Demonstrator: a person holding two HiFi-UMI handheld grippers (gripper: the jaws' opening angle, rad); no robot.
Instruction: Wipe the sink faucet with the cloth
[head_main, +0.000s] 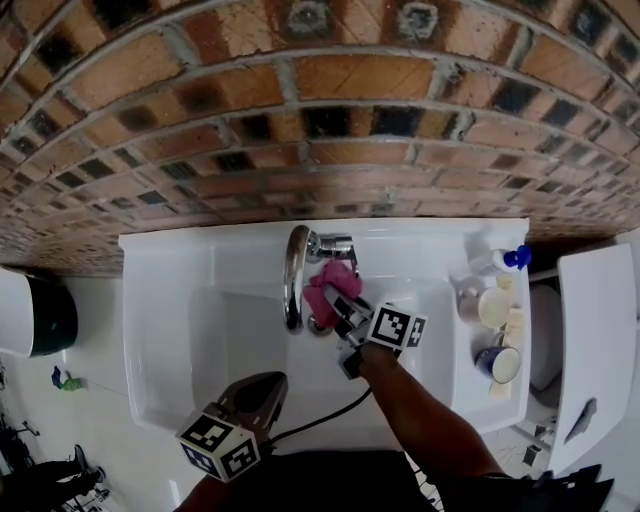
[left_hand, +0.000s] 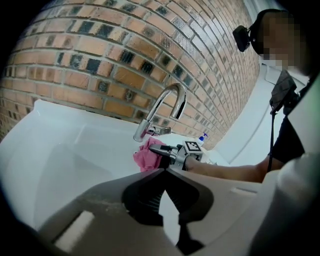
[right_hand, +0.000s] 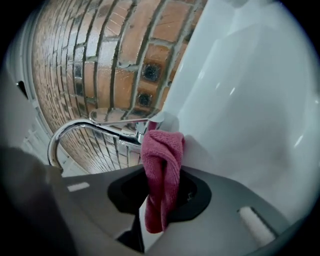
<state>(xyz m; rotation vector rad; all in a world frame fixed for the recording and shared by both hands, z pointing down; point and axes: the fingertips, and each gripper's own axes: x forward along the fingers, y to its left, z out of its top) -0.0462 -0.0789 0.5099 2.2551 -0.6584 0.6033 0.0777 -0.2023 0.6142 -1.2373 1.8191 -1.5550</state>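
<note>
Left gripper (left_hand: 167, 172): my jaws are closed on nothing, over the sink's (head_main: 180, 330) near side.
Right gripper (right_hand: 162, 185): my jaws pinch a fold of the pink cloth (right_hand: 162, 150).
Cloth: looks soft, light and floppy, so a bunched fold holds best. It sits at the faucet's base.
Faucet (head_main: 293, 270): rigid chrome, probably slick.
</note>
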